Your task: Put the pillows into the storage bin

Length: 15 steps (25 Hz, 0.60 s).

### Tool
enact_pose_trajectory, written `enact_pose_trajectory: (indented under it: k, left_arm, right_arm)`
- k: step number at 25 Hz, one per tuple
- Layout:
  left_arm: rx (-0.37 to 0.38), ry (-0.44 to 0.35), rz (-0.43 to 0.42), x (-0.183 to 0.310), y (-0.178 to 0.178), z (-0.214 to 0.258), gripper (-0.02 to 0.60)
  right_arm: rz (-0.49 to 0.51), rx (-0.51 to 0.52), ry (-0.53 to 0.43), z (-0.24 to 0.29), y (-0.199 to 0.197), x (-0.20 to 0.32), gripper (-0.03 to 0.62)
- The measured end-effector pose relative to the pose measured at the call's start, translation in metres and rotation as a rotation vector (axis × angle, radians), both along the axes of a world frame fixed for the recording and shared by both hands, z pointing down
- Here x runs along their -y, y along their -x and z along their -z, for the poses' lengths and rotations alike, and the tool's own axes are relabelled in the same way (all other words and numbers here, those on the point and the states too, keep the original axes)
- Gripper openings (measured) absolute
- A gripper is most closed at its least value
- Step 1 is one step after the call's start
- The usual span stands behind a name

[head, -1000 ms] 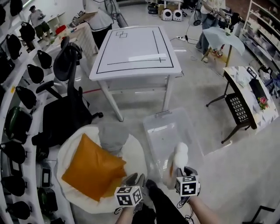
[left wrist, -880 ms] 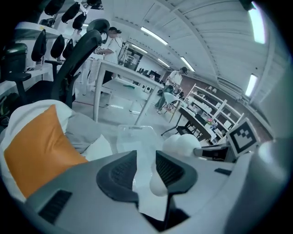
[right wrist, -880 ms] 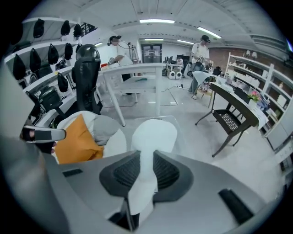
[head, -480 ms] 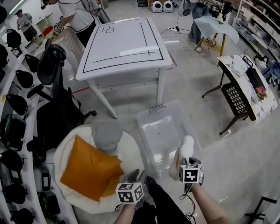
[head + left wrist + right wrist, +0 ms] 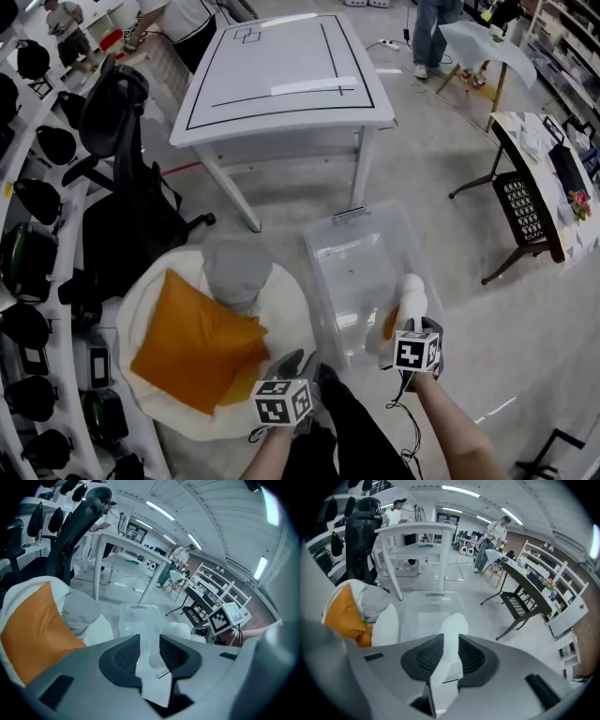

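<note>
The right gripper [image 5: 450,656] has its ribbed dark pads pressed on the soft white fabric pillow [image 5: 411,292]. Its jaws have just been opening a little, yet the cloth fills the gap between them. The pillow's rounded, plump end stands up over the near right corner of the clear rectangular plastic storage bin [image 5: 356,267]. The bin itself has smooth see-through walls and rests on the pale floor with nothing else inside that shows. The left gripper [image 5: 150,656] hovers just beside the bin's near left corner with its jaws slightly apart. Only a pale strip shows in the gap, and no pillow is pinched there. Left of the bin, touching its side, lies a broad round white cushion [image 5: 291,323] with a smooth matt cover. On it rest a square orange fabric pillow [image 5: 192,342], puffed and sharp-cornered, and a smaller grey fabric pillow [image 5: 236,272] nearer the bin's far end. Beyond the bin stands a white rectangular table with black lines on its top [image 5: 281,84]. A black office chair [image 5: 131,187] is farther left.
</note>
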State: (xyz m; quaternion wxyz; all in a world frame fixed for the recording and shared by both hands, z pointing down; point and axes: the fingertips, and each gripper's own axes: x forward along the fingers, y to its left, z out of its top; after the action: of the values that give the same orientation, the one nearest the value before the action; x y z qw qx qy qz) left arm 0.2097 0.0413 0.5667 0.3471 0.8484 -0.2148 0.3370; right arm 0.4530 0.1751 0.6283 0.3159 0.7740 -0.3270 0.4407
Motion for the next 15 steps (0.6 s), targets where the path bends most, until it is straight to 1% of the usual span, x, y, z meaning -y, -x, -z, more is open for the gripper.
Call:
enact_pose_trajectory:
  k: [2, 4, 8, 11, 15]
  left_arm:
    - [0.003, 0.007, 0.019, 0.005, 0.004, -0.001, 0.128]
    - [0.006, 0.013, 0.04, 0.009, 0.009, 0.0, 0.127]
    - [0.014, 0.016, 0.1, 0.02, 0.024, -0.002, 0.127]
    - [0.025, 0.014, 0.158, 0.033, 0.041, -0.008, 0.127]
    - [0.046, 0.018, 0.27, 0.045, 0.074, -0.014, 0.128]
  right_arm:
    - [0.009, -0.017, 0.0, 0.001, -0.004, 0.006, 0.097]
    - [0.026, -0.007, -0.009, 0.004, -0.003, 0.015, 0.1]
    - [0.114, -0.005, -0.038, 0.006, 0.006, 0.042, 0.1]
    - [0.211, 0.01, -0.061, 0.0, 0.025, 0.076, 0.1]
    - [0.396, 0.042, -0.092, -0.004, 0.069, 0.129, 0.104]
